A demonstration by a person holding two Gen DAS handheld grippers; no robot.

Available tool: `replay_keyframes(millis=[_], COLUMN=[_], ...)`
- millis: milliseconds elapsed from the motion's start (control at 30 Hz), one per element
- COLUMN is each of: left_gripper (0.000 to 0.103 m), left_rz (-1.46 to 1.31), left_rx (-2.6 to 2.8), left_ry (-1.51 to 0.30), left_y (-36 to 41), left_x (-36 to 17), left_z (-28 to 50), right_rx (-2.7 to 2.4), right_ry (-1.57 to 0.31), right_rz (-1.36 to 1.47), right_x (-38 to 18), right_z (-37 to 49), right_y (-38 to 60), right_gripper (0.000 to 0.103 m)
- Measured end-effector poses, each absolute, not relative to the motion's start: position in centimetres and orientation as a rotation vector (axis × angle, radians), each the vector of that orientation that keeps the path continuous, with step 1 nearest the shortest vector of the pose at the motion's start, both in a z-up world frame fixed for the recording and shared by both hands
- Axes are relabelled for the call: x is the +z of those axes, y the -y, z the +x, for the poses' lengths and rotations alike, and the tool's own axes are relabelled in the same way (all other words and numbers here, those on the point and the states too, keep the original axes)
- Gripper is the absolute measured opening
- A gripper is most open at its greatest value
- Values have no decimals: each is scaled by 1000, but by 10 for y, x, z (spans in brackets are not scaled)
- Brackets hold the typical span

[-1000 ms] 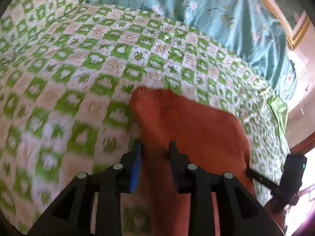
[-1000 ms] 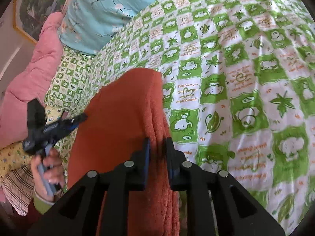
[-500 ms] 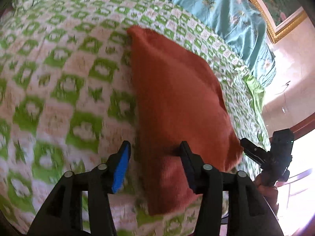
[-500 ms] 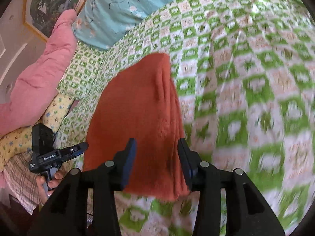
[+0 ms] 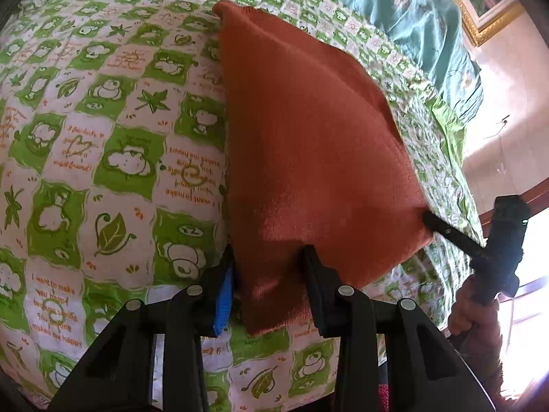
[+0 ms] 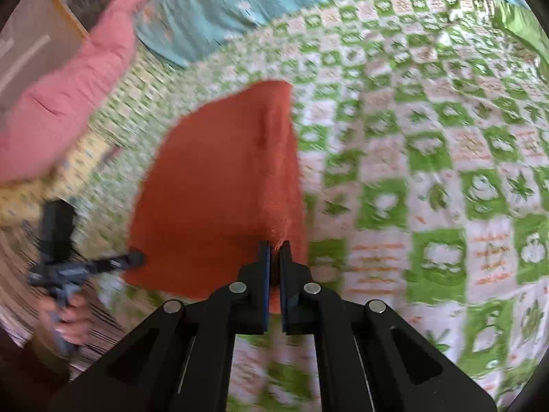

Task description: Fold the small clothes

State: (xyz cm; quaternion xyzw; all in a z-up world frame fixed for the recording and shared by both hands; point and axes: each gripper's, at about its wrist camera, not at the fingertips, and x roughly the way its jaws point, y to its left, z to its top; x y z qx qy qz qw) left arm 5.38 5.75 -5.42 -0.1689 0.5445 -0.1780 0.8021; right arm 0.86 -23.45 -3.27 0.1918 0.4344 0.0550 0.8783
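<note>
Bed cover (image 5: 103, 144): green-and-white checked cotton printed with leaves, sheep and orange lettering, spread flat over the bed; carries the item below.

Garment (image 5: 308, 158): rust-orange knitted small piece, folded to a long tapering shape, lying on the bed cover with its narrow end toward the far pillows and its broad end at the near edge of the bed.

Left hand-held gripper (image 5: 267, 274): black, two fingers, one with a blue pad (image 5: 224, 295). Jaws partly apart and closing, with the near left corner of the orange garment between them; the right-hand finger touches the cloth, the blue pad sits just beside its edge. Whether the cloth is pinched cannot be told.

Right hand-held gripper (image 6: 274, 257): black, two fingers, jaws drawn together, clamped on the near right corner of the garment (image 6: 219, 185), a small tuft of knit showing between the tips. In the left wrist view it appears at the garment's right corner, carried by a person's hand (image 5: 477, 312).

Far end of bed: pink padded quilt (image 6: 65, 92) at left, pale teal floral bedding (image 6: 219, 3) beside it.
</note>
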Motion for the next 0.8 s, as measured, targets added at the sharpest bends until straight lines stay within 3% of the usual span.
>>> replay_keyframes(millis=[133,400,600,800], left_gripper=[37,38,38,37], left_rz=[-346,-306,-277,-215], left_rx=[-381,-352,-350,-347], left_ry=[-1160,-1148,-1147,-1111], left_y=[-57,-54,-54,-57], left_x=[-55,-54,-51,-33], left_z=[52,49,45,27], right_rx=[89,73,70,42], right_ry=[-951,-966,-952,-893], right_rz=[428,378,450,480], right_x=[-62,-60,-55,-32], right_z=[9,10,3,-5], right_y=[243,239,246,251], right_gripper=[5,5,15,16])
